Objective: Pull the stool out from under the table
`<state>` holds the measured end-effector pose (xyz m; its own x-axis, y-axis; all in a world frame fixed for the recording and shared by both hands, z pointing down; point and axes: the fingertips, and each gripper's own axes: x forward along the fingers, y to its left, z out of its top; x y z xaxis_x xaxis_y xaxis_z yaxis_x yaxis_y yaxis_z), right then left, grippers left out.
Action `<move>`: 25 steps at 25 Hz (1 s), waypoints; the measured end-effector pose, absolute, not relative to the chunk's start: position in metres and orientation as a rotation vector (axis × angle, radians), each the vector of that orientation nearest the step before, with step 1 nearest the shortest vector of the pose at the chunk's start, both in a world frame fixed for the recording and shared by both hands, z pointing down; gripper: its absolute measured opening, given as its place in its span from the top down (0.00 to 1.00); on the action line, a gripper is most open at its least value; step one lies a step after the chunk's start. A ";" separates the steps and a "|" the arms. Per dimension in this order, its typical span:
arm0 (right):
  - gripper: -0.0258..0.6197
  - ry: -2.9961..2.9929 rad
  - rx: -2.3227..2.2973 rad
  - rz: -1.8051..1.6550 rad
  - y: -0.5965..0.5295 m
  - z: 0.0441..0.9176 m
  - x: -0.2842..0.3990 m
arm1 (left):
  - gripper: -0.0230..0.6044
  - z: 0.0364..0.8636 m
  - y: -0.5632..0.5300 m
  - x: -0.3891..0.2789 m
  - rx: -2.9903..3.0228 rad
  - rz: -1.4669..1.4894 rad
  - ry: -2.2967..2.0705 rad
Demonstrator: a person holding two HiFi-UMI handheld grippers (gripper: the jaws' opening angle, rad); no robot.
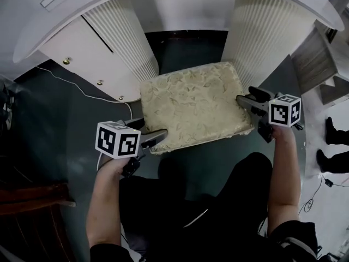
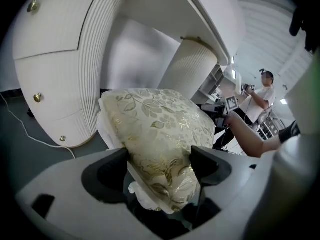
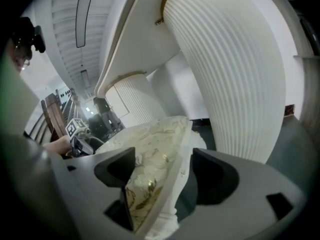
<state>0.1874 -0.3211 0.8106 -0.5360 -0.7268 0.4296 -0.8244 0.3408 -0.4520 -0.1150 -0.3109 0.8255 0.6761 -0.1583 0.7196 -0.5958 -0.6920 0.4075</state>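
The stool [image 1: 191, 105] has a cream cushion with a gold leaf pattern and stands on the dark floor between the table's two fluted white pedestals. My left gripper [image 1: 150, 130] is at the stool's near left corner. In the left gripper view that cushion corner [image 2: 155, 119] fills the space between the wide-spread jaws of the left gripper [image 2: 160, 166]. My right gripper [image 1: 246, 95] is at the stool's right corner. In the right gripper view the cushion edge [image 3: 150, 144] lies between the jaws of the right gripper [image 3: 162, 171], against the left pad, with a dark gap before the right pad.
The left pedestal [image 1: 122, 37] and the right pedestal [image 1: 262, 31] flank the stool closely under the white tabletop [image 1: 49, 21]. A thin cable [image 1: 71, 83] runs over the floor at the left. A wooden chair [image 1: 27, 195] is at the lower left; a bystander's shoes [image 1: 332, 135] are at the right.
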 end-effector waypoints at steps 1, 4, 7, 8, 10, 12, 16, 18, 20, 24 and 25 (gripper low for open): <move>0.38 -2.451 1.419 0.994 -0.320 0.816 0.191 | 0.33 0.826 -0.311 -0.114 2.250 0.920 -0.555; 0.36 -2.552 1.246 1.151 -0.309 0.838 0.171 | 0.33 0.822 -0.305 -0.125 2.221 1.048 -0.535; 0.28 -2.580 1.135 1.148 -0.296 0.844 0.158 | 0.33 0.823 -0.305 -0.120 2.238 1.075 -0.494; 0.28 -2.569 1.136 1.130 -0.296 0.845 0.158 | 0.33 0.823 -0.307 -0.118 2.246 1.073 -0.487; 0.30 -2.556 1.125 1.145 -0.297 0.849 0.153 | 0.33 0.821 -0.308 -0.122 2.233 1.088 -0.495; 0.30 -2.531 1.079 1.155 -0.297 0.845 0.153 | 0.32 0.820 -0.305 -0.123 2.208 1.073 -0.506; 0.30 -2.433 0.957 1.075 -0.303 0.817 0.161 | 0.32 0.825 -0.303 -0.117 2.192 0.919 -0.519; 0.30 -2.410 0.942 1.072 -0.299 0.814 0.158 | 0.31 0.825 -0.305 -0.120 2.191 0.892 -0.522; 0.30 -2.393 0.968 1.084 -0.291 0.815 0.155 | 0.31 0.825 -0.310 -0.121 2.198 0.884 -0.518; 0.30 -2.372 0.993 1.102 -0.280 0.817 0.154 | 0.32 0.824 -0.314 -0.121 2.218 0.891 -0.509; 0.30 -2.375 0.981 1.103 -0.280 0.817 0.155 | 0.33 0.824 -0.313 -0.121 2.217 0.901 -0.512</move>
